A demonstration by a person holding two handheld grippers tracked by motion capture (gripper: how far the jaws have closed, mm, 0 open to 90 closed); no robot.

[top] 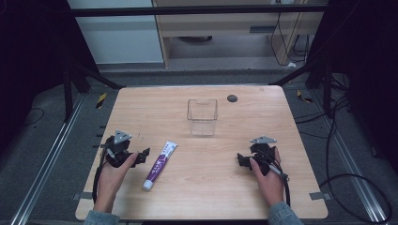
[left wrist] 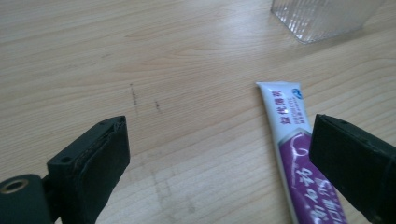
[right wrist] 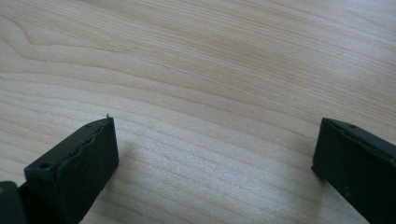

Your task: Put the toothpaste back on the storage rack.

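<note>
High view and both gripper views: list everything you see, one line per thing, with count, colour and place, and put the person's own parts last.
toothpaste tube: 1, white and purple, lying flat on the table left of centre, cap end toward the person, just right of the left gripper.
clear container: 1, transparent, upright at the table's middle, beyond the tube.
round dark disc: 1, black, set in the tabletop near the far edge, right of the container.
table: 1, light wood.
cables: several, black, on the floor to the right.
left hand-held gripper: 1, black, jaws open, beside the tube.
right hand-held gripper: 1, black, jaws open over bare wood.
hands: 2, one on each gripper.
</note>
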